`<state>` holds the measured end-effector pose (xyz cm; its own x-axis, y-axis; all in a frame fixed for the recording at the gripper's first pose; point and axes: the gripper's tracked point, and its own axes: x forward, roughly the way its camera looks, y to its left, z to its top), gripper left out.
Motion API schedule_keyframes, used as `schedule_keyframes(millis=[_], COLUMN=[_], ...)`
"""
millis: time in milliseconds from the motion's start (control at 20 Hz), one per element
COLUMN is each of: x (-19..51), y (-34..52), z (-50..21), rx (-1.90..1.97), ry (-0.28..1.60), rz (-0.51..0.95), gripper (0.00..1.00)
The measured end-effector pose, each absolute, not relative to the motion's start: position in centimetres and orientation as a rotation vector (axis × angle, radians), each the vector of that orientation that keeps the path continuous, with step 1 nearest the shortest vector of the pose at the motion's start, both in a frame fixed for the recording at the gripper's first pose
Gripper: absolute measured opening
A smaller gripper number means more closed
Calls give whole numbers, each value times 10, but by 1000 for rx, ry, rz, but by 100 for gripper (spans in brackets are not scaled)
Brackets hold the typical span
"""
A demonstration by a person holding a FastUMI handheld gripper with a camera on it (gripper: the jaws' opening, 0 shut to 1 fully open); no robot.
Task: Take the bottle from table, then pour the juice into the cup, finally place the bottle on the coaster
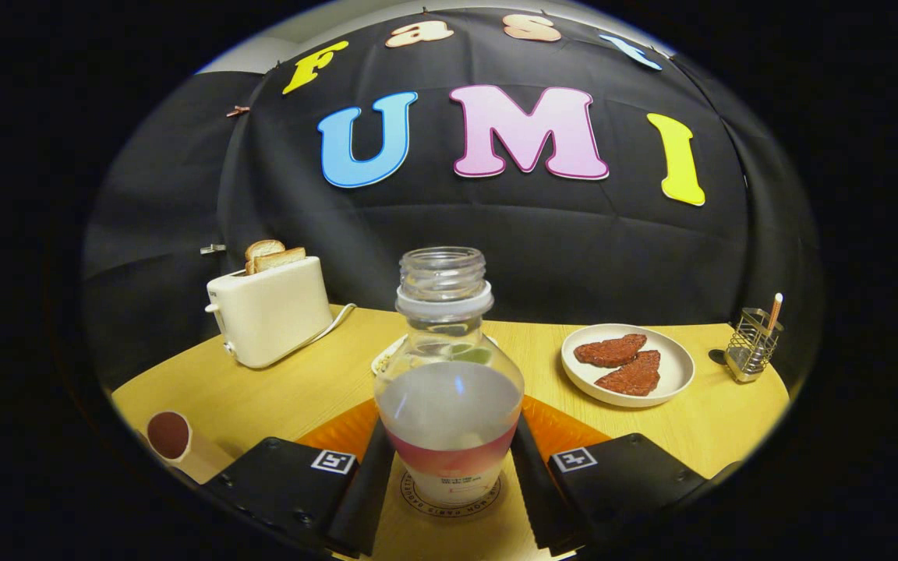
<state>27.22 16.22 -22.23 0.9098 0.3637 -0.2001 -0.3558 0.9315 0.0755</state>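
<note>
The gripper [449,475] has its two fingers [367,483] pressed against the sides of the bottle [449,389], one on the left and one on the right, pinching its lower body. The bottle stands upright on a round coaster [449,510] with lettering around its rim, which lies on the wooden table [277,397]. The bottle is clear, uncapped, with a label band around its lower part; how much juice is in it I cannot tell. Just behind the bottle lies an orange mat [566,428]. To the near left stands a cup [172,440] holding dark red liquid. Farther back on the right, a white plate [671,374] carries two reddish-brown slices [624,362]. Behind the bottle, a second plate [390,354] is partly hidden. At the far left, a cream toaster [270,315] holds two slices of toast [271,254]. At the far right, a wire holder [751,343] contains a thin stick [773,310].
</note>
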Motion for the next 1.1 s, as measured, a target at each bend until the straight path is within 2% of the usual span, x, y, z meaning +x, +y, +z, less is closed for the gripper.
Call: schedule_keyframes(millis=[450, 600, 1100], x=[269, 271, 244], y=[163, 154, 153], z=[-228, -224, -211], rx=[44, 3, -7], ry=[218, 192, 203], rz=[380, 345, 378], gripper=[79, 98, 98])
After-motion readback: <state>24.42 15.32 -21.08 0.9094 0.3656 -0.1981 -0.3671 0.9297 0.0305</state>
